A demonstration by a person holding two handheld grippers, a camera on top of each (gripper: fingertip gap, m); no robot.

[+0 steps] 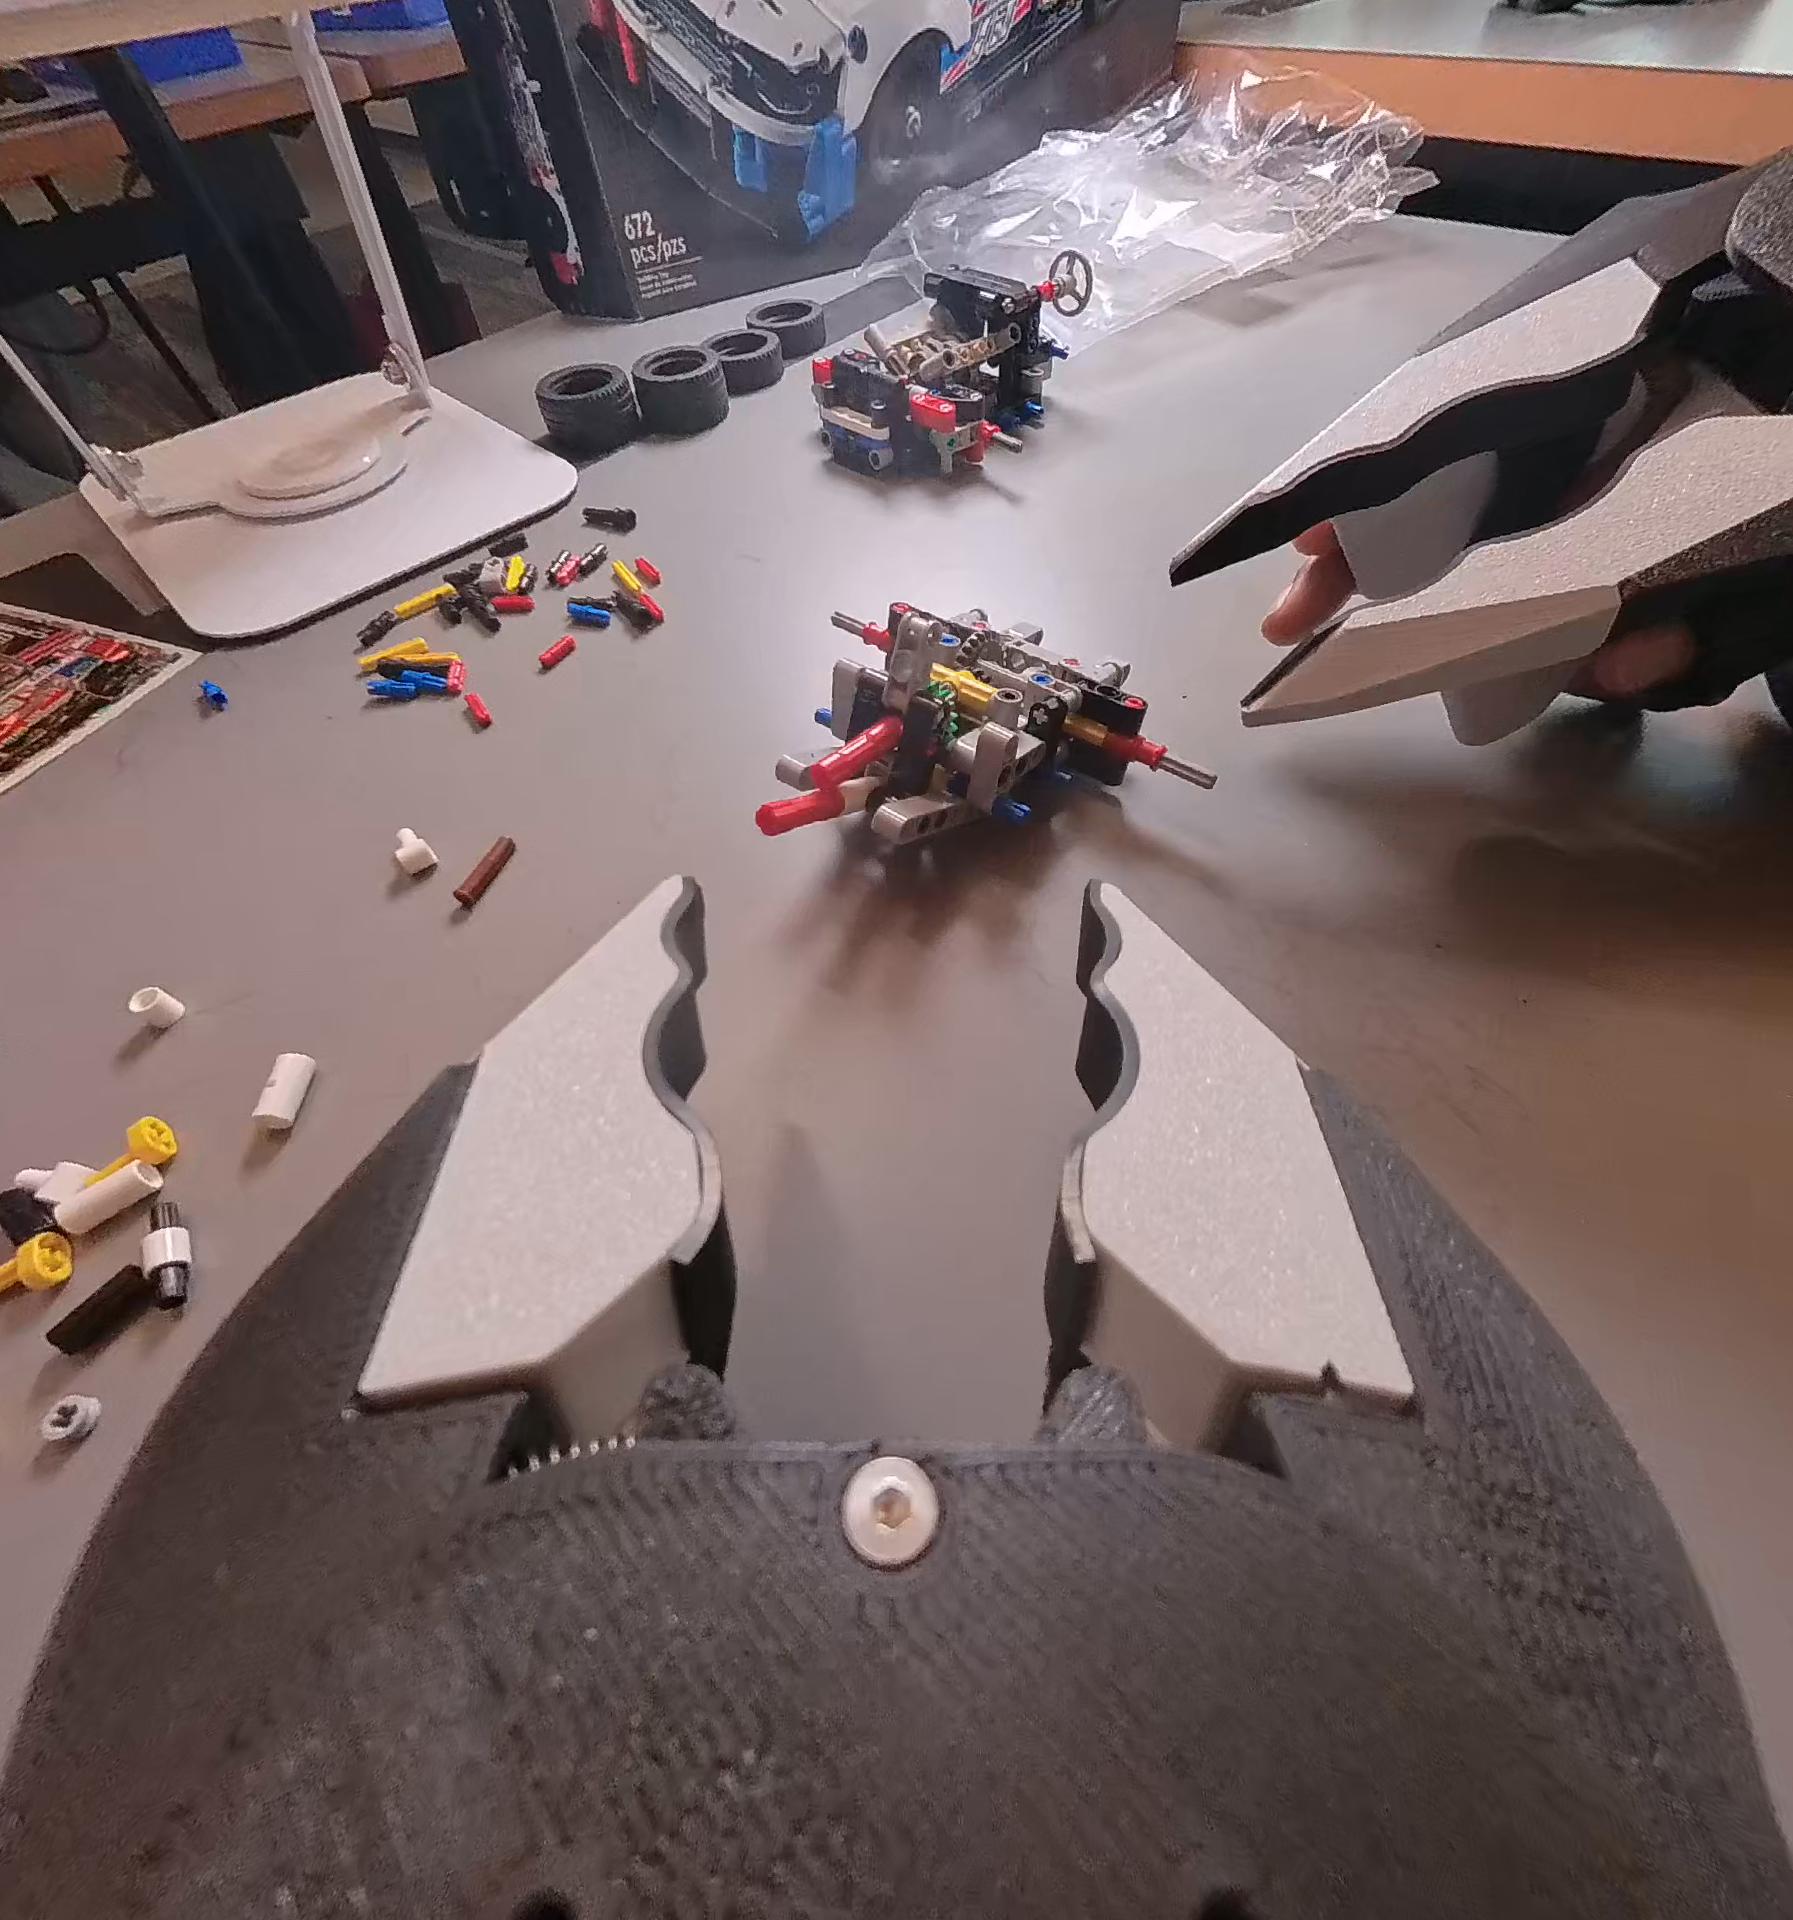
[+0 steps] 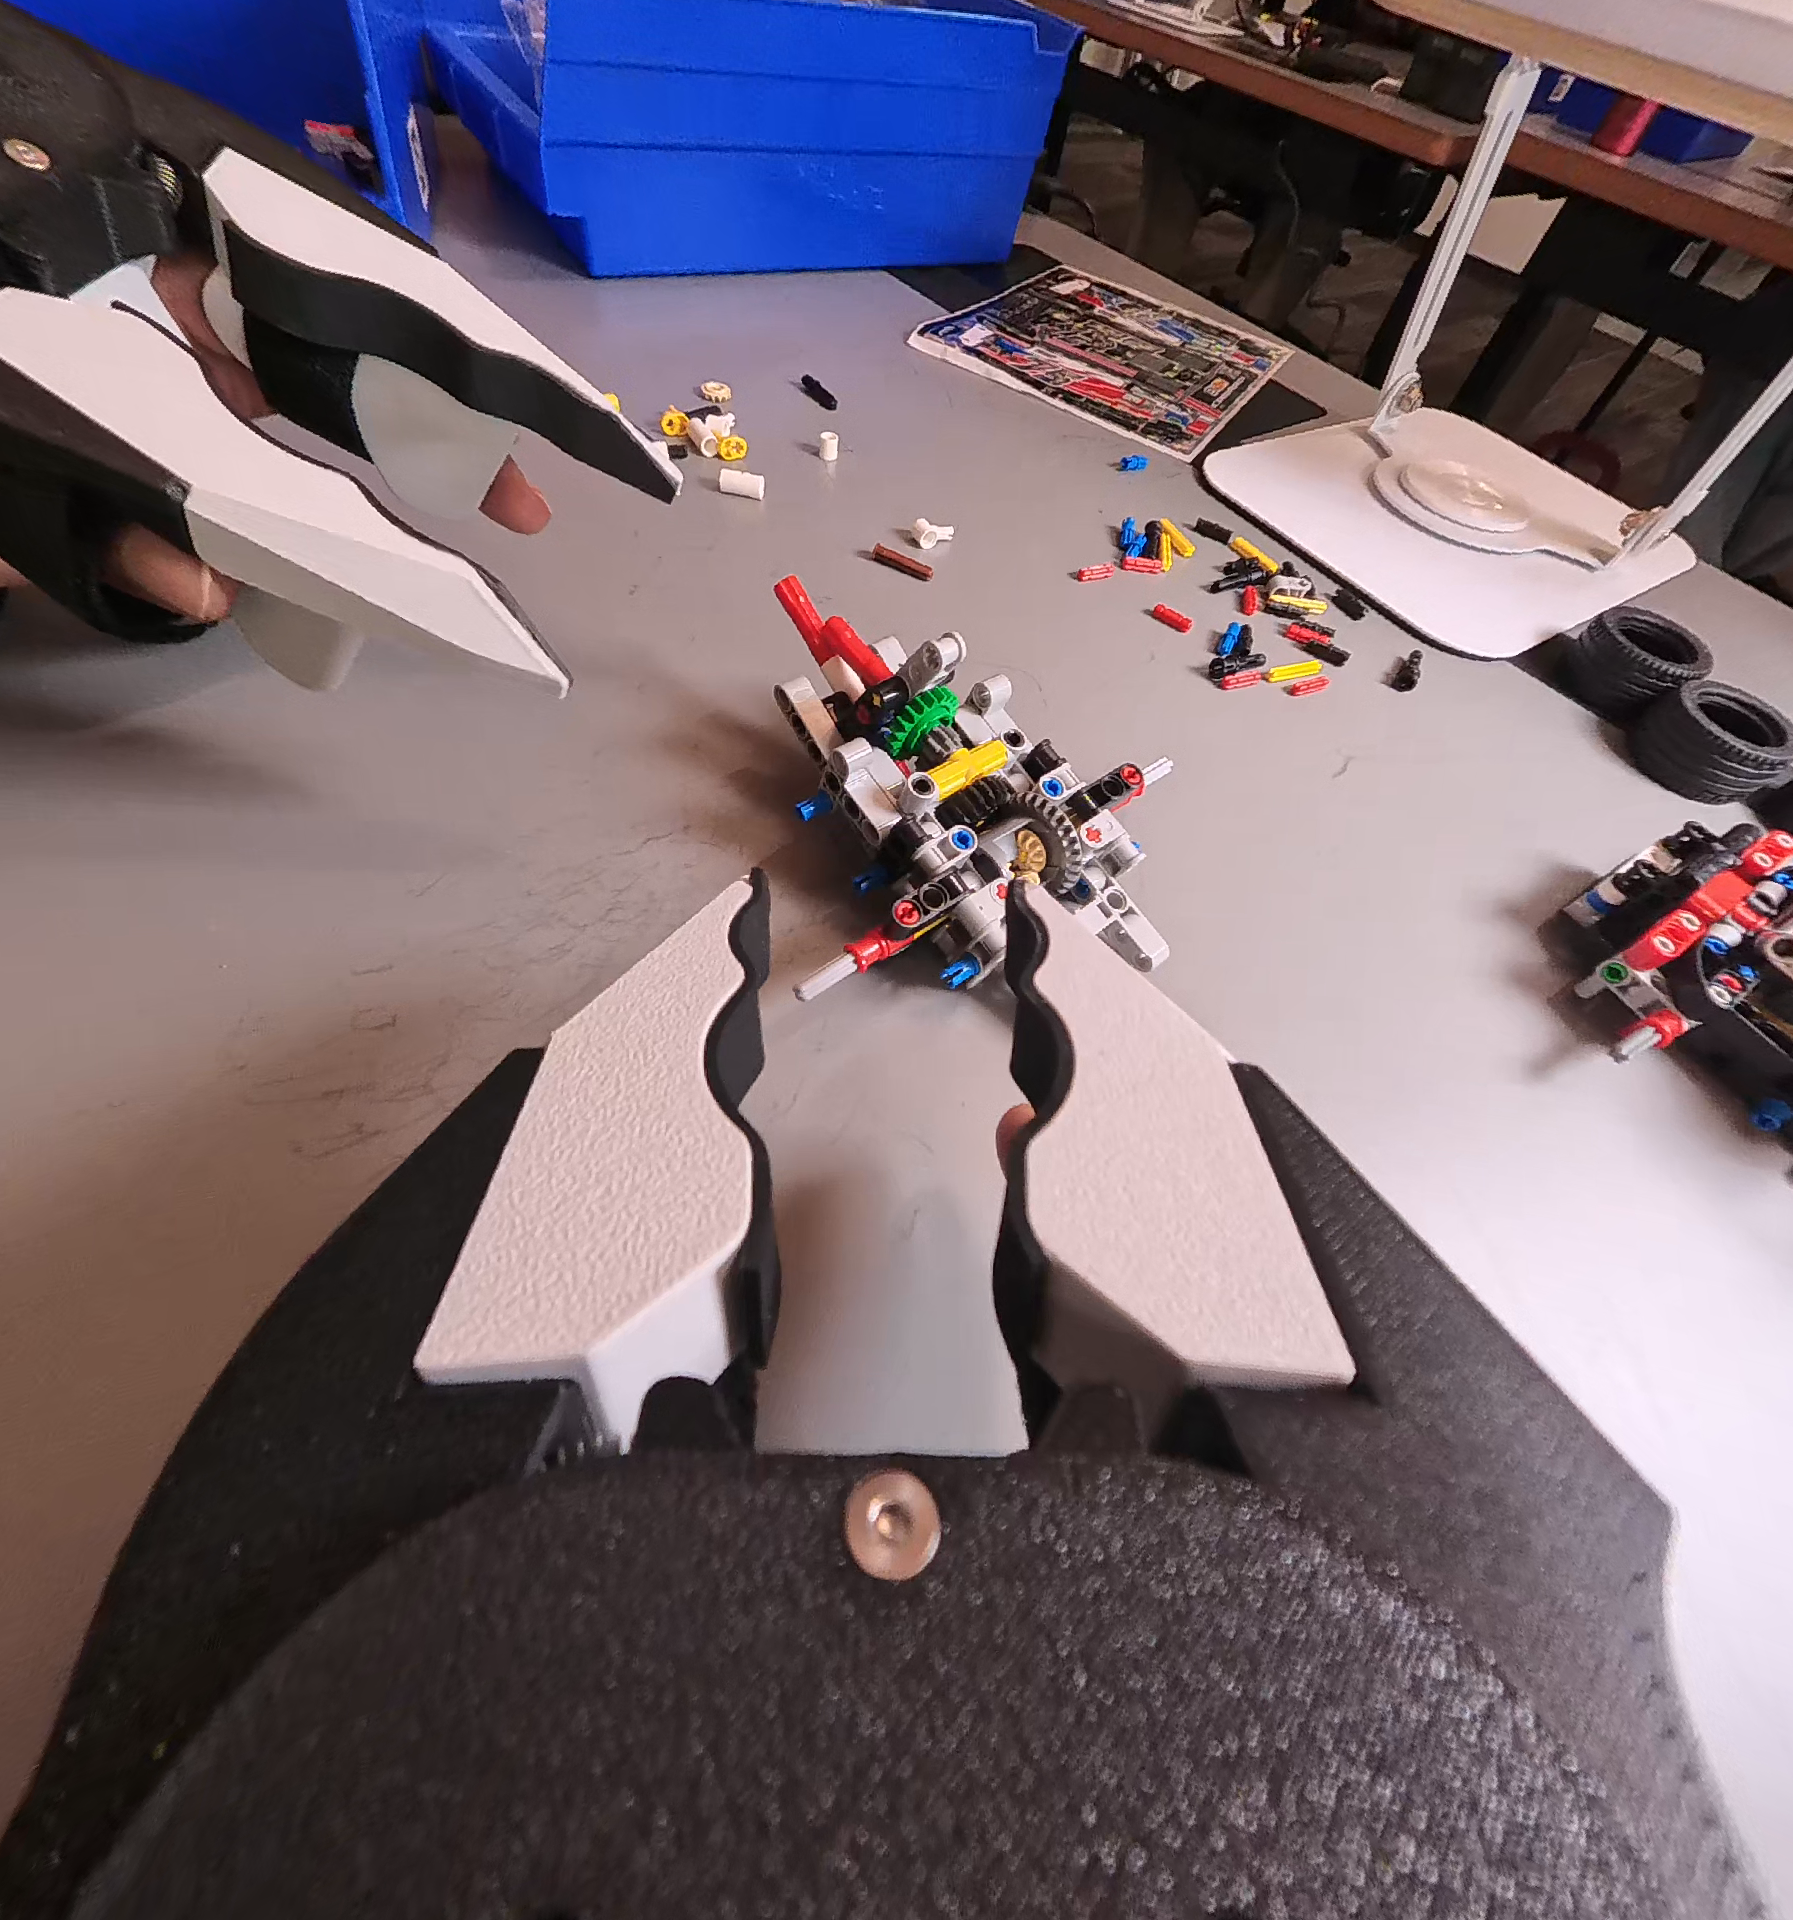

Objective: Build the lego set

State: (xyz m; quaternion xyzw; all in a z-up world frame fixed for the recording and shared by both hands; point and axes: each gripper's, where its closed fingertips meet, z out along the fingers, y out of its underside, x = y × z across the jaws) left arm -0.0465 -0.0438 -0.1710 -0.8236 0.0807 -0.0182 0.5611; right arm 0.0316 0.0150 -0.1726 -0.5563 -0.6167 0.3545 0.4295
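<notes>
My right hand-held gripper [image 2: 887, 909] is part open and empty, fingertips at the near end of the small gear assembly [image 2: 959, 821] lying on the surface [image 2: 352, 935], its long axis running away from me. My left hand-held gripper [image 1: 892, 899], wide open and empty, sits farther from the assembly.

Table [image 1: 1287, 1039]: plain grey. Toy assembly [image 1: 975, 717]: grey beams with red, yellow, blue and black pins and a green gear. Loose pins [image 1: 518, 613]: red, yellow, blue, black. Tyres [image 1: 679, 384]: black. Bins [image 2: 767, 135]: blue. Both grippers: light grey fingers [image 1: 580, 1091] with black pads on black bodies.
</notes>
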